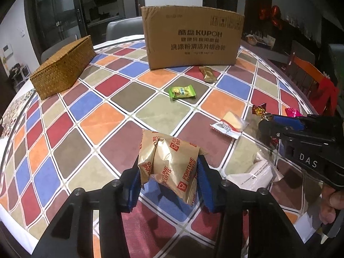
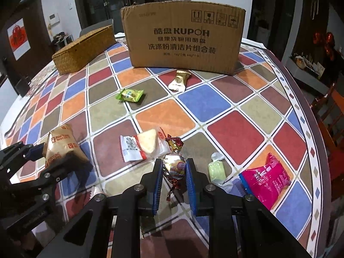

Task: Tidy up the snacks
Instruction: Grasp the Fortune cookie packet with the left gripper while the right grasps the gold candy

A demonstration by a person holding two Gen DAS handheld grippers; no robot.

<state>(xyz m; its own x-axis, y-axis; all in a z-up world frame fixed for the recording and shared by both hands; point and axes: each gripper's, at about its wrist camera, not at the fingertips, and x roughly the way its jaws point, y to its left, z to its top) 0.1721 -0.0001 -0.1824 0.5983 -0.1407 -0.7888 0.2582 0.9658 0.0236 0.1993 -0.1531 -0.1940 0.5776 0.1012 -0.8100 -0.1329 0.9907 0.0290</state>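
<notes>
My left gripper (image 1: pixel 169 166) is shut on a tan Fortune Biscuits packet (image 1: pixel 167 161), which stands crumpled between the blue pads just above the checked tablecloth. The right wrist view shows the same packet (image 2: pixel 61 144) in the left gripper (image 2: pixel 56 153) at the left edge. My right gripper (image 2: pixel 174 165) is shut on a round foil-wrapped candy (image 2: pixel 175 169) with twisted red-gold ends. In the left wrist view the right gripper (image 1: pixel 269 121) comes in from the right, with the candy's twist (image 1: pixel 259 109) sticking out.
A tall cardboard box (image 2: pixel 182 38) stands at the back and a wicker basket (image 2: pixel 83 49) at the back left. Loose snacks lie around: green packet (image 2: pixel 129 95), gold packet (image 2: pixel 179 80), white-and-red wafer packet (image 2: pixel 144 148), pale green sweet (image 2: pixel 216 171), pink packet (image 2: pixel 266 180).
</notes>
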